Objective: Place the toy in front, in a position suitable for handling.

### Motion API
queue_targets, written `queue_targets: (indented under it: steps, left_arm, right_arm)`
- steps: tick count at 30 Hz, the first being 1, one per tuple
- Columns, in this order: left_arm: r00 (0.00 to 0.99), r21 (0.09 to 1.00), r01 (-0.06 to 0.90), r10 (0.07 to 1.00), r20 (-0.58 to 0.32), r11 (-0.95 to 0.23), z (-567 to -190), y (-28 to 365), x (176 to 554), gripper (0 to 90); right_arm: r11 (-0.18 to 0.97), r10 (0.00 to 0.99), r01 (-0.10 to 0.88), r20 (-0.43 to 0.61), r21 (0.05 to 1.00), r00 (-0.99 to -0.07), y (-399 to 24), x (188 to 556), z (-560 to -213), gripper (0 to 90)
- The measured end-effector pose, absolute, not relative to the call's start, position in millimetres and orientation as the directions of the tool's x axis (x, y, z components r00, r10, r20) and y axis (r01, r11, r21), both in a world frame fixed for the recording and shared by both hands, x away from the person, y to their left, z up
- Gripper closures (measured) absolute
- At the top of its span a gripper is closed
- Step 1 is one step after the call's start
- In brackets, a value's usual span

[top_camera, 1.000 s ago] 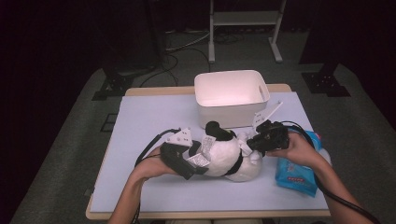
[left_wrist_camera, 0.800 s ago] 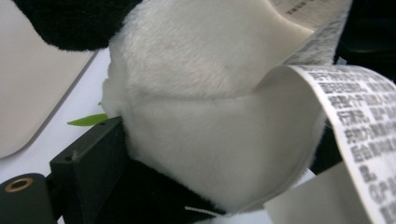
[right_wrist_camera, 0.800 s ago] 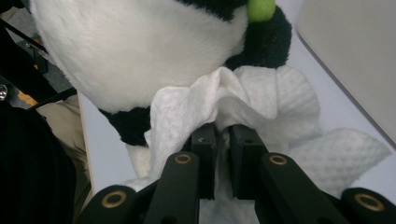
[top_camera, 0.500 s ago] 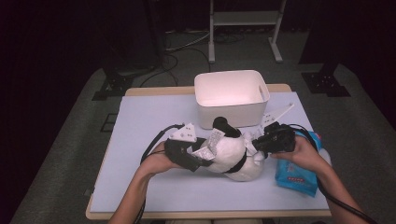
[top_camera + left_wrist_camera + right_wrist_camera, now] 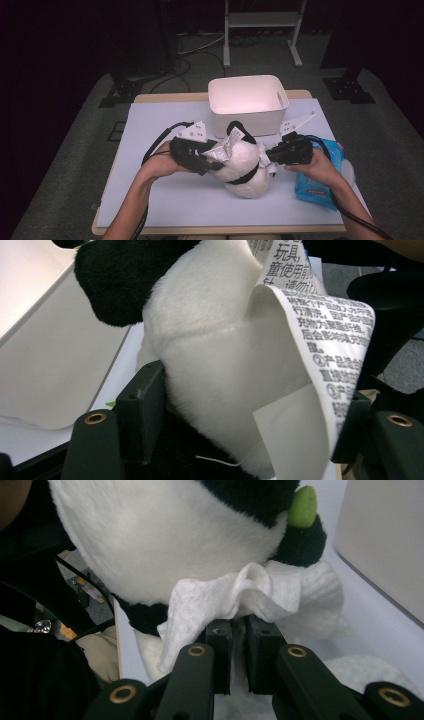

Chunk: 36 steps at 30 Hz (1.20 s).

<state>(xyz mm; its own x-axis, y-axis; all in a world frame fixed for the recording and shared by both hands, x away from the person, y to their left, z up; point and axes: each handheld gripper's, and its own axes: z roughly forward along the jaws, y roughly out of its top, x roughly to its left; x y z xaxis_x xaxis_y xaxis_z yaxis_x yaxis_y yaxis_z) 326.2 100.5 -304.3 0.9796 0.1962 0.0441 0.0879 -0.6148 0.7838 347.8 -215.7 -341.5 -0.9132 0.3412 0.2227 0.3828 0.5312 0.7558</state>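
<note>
Panda [image 5: 245, 167] mid-table, bin [image 5: 248, 102] just behind, L side free

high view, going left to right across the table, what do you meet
left tool → panda plush → right tool → blue wipes pack

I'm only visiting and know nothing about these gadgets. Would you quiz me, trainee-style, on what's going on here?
1. What does the right gripper pinch?
2. True or false: the plush panda sits inside the white bin.
3. The blue wipes pack lies by which hand? A left, B right.

Key: 1. A white wipe, held against the panda. 2. False; it is on the table, with the left gripper closed on it. 3. B.
</note>
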Motion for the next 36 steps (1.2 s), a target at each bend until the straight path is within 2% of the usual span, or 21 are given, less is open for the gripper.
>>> queue_targets:
  steps: [22,31,36]
  left_arm:
    - [0.986,0.791,0.02,0.144,0.086,-0.612,-301.6,71.9,317.9,29.3]
    - [0.987,0.791,0.016,0.138,0.087,-0.612,-298.5,60.4,319.4,29.3]
    - [0.985,0.776,0.013,0.14,0.097,-0.631,-296.6,53.2,320.1,27.8]
  right_arm:
    - [0.575,0.356,0.306,0.105,0.759,-0.929,-217.7,346.0,-272.5,81.7]
    - [0.624,0.312,0.244,0.05,0.743,-0.949,-199.2,341.8,-252.7,81.5]
    - [0.696,0.276,0.197,-0.005,0.69,-0.961,-176.9,335.9,-248.6,81.5]
